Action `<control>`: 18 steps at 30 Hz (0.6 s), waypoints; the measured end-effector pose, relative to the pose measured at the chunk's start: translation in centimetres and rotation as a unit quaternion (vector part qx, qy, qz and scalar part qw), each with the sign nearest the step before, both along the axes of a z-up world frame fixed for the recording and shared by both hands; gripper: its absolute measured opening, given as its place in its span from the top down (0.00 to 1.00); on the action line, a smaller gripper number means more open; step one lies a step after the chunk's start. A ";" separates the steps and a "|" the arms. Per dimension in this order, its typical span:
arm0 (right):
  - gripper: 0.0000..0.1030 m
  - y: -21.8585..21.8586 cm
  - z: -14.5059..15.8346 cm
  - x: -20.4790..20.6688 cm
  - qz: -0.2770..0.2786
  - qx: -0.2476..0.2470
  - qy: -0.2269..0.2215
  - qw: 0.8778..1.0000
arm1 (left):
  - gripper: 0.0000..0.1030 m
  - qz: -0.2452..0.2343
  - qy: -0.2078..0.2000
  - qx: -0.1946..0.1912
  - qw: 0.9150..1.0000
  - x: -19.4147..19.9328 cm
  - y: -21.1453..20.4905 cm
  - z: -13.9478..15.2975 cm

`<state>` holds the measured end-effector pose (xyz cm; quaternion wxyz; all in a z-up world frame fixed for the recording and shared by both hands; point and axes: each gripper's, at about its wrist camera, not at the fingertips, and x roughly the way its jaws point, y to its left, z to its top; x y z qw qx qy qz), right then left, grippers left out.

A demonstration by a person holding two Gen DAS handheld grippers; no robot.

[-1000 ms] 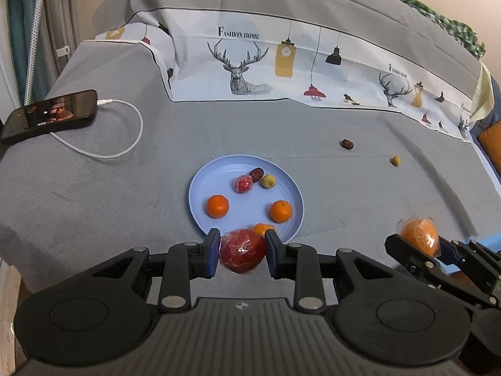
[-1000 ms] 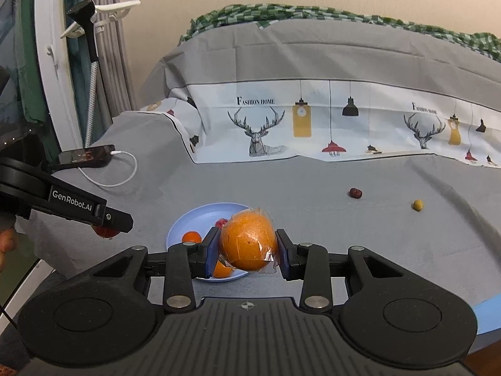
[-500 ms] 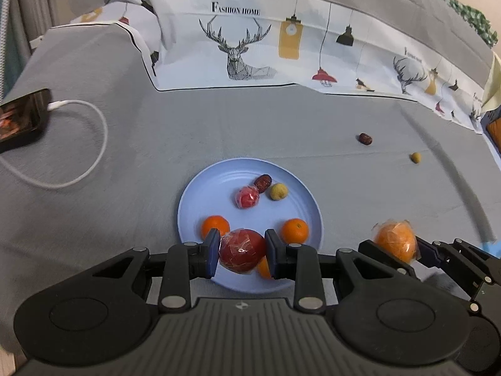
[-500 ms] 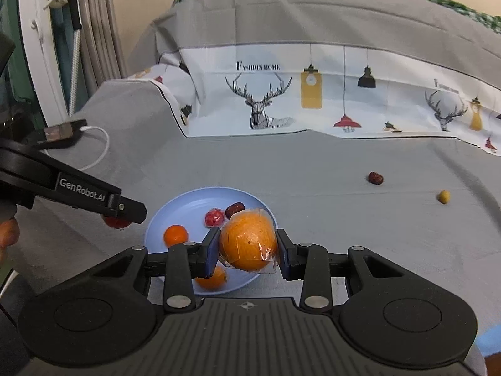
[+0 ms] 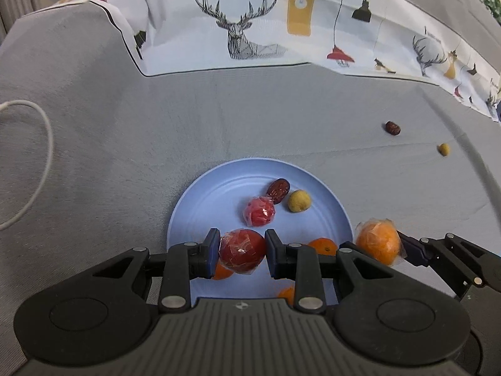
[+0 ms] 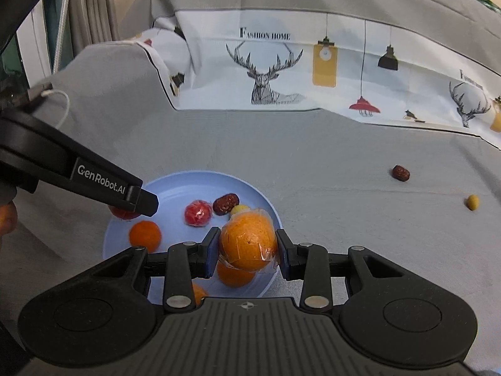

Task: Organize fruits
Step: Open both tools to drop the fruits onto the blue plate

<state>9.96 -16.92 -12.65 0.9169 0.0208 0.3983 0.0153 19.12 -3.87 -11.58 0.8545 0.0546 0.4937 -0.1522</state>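
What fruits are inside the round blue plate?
On the round light-blue plate lie a wrapped red fruit, a dark red date, a small yellow fruit and small oranges. The hand-held grippers hide part of the near side.

Two legible texts were present. "FASHION HOME" was printed in black capitals on the white printed cloth, directly above the deer head drawing; the same print appeared in the right wrist view on the cloth, above the deer head. "GenRobot.AI" stood in white letters on the black finger of the left gripper. A further line of print to the right of the deer head was too blurred to read.
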 end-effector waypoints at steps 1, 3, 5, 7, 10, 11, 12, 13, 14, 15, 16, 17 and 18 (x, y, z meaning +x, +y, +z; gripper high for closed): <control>0.62 -0.1 -0.3 0.2 -0.001 0.001 0.003 1.000 | 0.67 0.000 0.001 0.003 1.000 0.2 -0.1 -0.3; 0.62 -0.2 -0.6 0.5 0.000 0.002 0.007 1.000 | 0.67 0.001 0.006 0.008 1.000 0.7 -0.2 -0.9; 0.62 -0.2 -1.0 1.0 0.002 0.001 0.010 1.000 | 0.67 -0.001 0.011 0.017 1.000 1.2 -0.4 -1.5; 0.62 0.0 -1.2 1.5 0.007 -0.003 0.008 1.000 | 0.67 -0.003 0.008 0.030 1.000 1.7 -0.8 -1.9; 0.62 0.3 -1.5 2.5 0.031 -0.013 0.008 0.999 | 0.43 -0.010 0.007 0.038 0.999 2.1 -1.2 -2.1; 0.60 0.4 -1.5 2.8 0.040 -0.014 0.010 0.999 | 0.31 -0.012 0.007 0.035 0.999 2.1 -1.2 -1.9; 0.50 0.4 -1.4 2.9 0.046 -0.016 0.009 0.999 | 0.08 -0.012 0.001 0.029 1.000 1.9 -1.1 -1.5; 0.45 0.4 -1.2 2.9 0.048 -0.020 0.003 0.999 | 0.00 -0.009 -0.010 0.022 1.000 1.5 -1.0 -1.0; 0.36 0.4 -0.9 2.7 0.049 -0.022 -0.002 0.999 | 0.01 -0.008 -0.025 0.018 1.000 1.1 -0.8 -0.4; 0.31 0.4 -0.4 2.4 0.052 -0.023 -0.003 0.998 | 0.01 -0.015 -0.035 0.019 0.999 0.6 -0.6 0.1; 0.29 0.3 0.1 2.0 0.052 -0.020 -0.002 0.998 | 0.01 -0.022 -0.037 0.024 0.999 0.1 -0.6 0.5; 0.24 0.2 0.5 1.4 0.050 -0.016 -0.001 0.999 | 0.01 -0.024 -0.036 0.030 0.999 -0.5 -0.4 0.9; 0.19 0.1 1.0 0.7 0.046 -0.011 0.002 0.999 | 0.01 -0.021 -0.034 0.033 0.999 -1.2 0.0 1.2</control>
